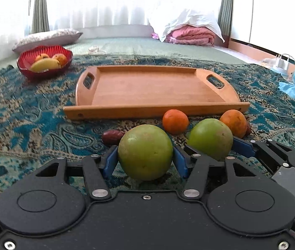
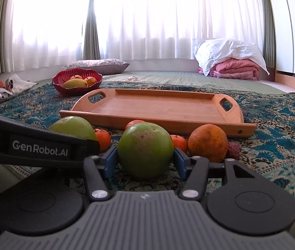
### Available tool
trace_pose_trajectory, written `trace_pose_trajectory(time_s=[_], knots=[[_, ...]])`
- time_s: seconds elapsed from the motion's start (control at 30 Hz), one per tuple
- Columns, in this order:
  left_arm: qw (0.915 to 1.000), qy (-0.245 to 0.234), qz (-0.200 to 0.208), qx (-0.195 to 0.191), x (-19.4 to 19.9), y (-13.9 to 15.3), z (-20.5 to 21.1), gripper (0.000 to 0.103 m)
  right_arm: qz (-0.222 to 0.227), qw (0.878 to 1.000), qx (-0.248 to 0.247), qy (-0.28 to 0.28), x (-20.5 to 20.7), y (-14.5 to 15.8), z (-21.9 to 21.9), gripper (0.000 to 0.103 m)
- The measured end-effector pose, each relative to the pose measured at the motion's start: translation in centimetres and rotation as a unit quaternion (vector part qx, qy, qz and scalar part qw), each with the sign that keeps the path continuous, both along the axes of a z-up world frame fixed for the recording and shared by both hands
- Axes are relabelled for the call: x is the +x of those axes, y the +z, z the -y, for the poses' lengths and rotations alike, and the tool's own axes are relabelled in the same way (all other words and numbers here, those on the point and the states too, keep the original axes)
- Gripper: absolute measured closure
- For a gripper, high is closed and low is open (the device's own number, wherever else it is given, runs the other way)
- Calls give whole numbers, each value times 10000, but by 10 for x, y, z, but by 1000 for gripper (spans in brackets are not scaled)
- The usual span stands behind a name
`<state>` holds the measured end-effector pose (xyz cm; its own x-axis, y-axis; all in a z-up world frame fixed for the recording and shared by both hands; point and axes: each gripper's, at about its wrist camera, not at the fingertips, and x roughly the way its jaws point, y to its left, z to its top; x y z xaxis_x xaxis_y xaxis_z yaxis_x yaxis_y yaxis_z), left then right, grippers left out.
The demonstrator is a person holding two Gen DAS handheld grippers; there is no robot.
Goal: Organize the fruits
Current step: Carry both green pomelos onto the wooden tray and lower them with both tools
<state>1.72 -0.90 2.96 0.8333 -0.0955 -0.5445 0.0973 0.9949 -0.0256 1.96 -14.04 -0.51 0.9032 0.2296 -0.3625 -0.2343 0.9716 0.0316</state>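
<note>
Patterned bedspread (image 1: 32,125): each gripper, left (image 1: 145,156) and right (image 2: 145,155), grasps one green fruit (image 1: 145,152); round skins may slip when lifted.

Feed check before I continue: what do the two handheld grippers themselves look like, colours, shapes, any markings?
Both have matte black linkage arms with silver pivot pins, two round black discs at the base, and blue finger pads. The left gripper has a smooth black body; the right gripper has a ribbed grey one. A black side panel reads "GenRobot.AI" in white. No cables or sleeves are visible.
</note>
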Motion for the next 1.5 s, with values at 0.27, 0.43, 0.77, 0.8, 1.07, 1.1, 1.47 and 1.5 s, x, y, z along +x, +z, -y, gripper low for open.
trace_pose_trajectory(time_s=[0.27,0.43,0.77,0.8,1.07,1.1,1.47,1.5], knots=[[9996,120,233,-124,-6,24,-10,49,226,9997,69,-83,-13,18,8,43],[9993,189,269,-176,3,39,-19,49,280,9991,210,-245,-8,35,20,43],[9984,309,443,-149,33,74,-33,49,-46,9968,562,-575,31,67,55,43],[9984,306,443,-145,37,77,-34,49,-106,9965,559,-604,37,67,56,43],[9988,340,358,-65,78,91,-39,49,-387,9950,659,-640,84,85,73,43],[9989,353,316,-71,85,91,-39,49,-428,9949,655,-630,90,86,75,43],[9983,426,-373,-108,162,61,-45,49,-1378,9865,647,-611,174,66,90,43],[9982,420,-422,-64,167,57,-44,49,-1457,9853,631,-622,179,62,90,43]])
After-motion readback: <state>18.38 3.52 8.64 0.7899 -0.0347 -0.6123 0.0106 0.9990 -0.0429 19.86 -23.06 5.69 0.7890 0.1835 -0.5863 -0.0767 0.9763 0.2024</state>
